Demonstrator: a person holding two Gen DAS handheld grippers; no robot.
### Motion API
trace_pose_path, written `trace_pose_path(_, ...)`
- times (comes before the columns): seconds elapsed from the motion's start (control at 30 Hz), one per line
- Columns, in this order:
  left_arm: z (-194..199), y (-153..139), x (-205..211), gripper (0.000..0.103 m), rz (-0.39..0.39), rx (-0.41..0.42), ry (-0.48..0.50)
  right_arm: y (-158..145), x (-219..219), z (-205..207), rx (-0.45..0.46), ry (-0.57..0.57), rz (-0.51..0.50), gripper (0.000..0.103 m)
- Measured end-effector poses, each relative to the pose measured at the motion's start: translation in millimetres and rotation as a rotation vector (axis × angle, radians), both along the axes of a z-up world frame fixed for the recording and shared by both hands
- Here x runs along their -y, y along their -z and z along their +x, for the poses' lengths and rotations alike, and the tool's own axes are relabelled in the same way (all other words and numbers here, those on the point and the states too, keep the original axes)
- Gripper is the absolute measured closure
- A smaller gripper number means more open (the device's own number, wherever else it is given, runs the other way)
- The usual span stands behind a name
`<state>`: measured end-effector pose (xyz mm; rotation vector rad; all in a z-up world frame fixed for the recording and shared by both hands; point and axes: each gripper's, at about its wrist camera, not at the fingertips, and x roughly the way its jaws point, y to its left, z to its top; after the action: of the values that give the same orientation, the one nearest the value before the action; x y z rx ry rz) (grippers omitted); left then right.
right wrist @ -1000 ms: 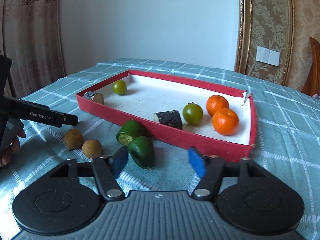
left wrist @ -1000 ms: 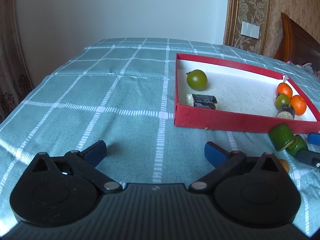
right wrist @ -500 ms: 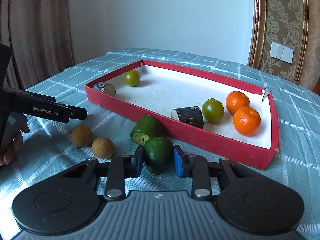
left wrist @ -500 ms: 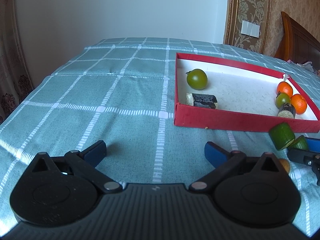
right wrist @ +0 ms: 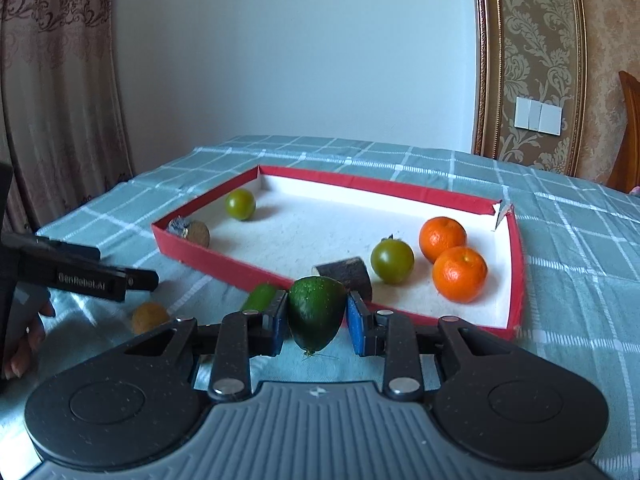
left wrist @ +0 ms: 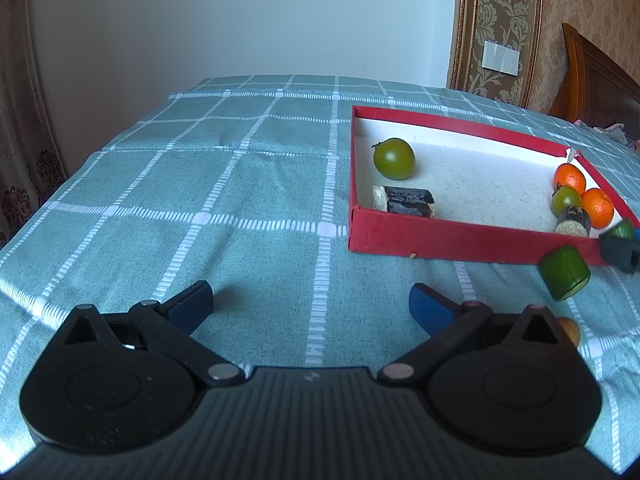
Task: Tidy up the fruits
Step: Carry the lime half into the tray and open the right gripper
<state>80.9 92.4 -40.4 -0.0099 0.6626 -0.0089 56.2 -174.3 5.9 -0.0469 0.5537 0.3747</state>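
Observation:
My right gripper (right wrist: 316,318) is shut on a dark green avocado half (right wrist: 316,312), lifted off the cloth just in front of the red tray (right wrist: 400,192). The tray holds two oranges (right wrist: 460,274), two green tomatoes (right wrist: 392,261) and two dark cut pieces (right wrist: 348,272). A second green piece (right wrist: 260,298) and a brown round fruit (right wrist: 149,317) lie on the cloth left of the tray. My left gripper (left wrist: 310,304) is open and empty, low over the cloth left of the tray (left wrist: 448,236). The right gripper (left wrist: 620,250) shows at the left wrist view's right edge.
A teal checked tablecloth (left wrist: 200,184) covers the table. A green cut piece (left wrist: 564,272) and a brown fruit (left wrist: 570,330) lie near the tray's front corner. A wall, a curtain (right wrist: 60,100) and a wooden headboard (left wrist: 600,72) stand behind.
My right gripper closed on the avocado half and lifted it toward the tray. The left gripper stayed still and open.

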Motion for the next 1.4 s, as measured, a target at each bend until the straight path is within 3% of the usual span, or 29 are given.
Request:
trace_pose_path(0.3, 0, 0, 0, 0.000, 0.000, 0.000, 0.000, -11, -14, 43, 0.030, 0.024, -0.068, 0.073)
trace_pose_path(0.63, 0, 0, 0, 0.000, 0.000, 0.000, 0.000, 14, -23, 117, -0.054, 0.089, -0.147, 0.073)
trace_pose_path(1.03, 0, 0, 0, 0.000, 0.001, 0.000, 0.000, 22, -28, 138, -0.100, 0.100, -0.187, 0.072)
trace_pose_path(1.17, 0, 0, 0, 0.000, 0.000, 0.000, 0.000, 23, -24, 138, -0.110, 0.123, -0.154, 0.072)
trace_pose_path(1.2, 0, 0, 0, 0.000, 0.000, 0.000, 0.000, 23, -23, 138, -0.115, 0.122, -0.145, 0.068)
trace_pose_path(1.27, 0, 0, 0, 0.000, 0.000, 0.000, 0.000, 20, -20, 134, -0.099, 0.115, -0.120, 0.049)
trace_pose_path(1.33, -1, 0, 0, 0.000, 0.000, 0.000, 0.000, 18, -21, 126, -0.065, 0.108, -0.119, 0.022)
trace_pose_path(1.4, -1, 0, 0, 0.000, 0.000, 0.000, 0.000, 18, -23, 119, -0.038, 0.108, -0.138, 0.021)
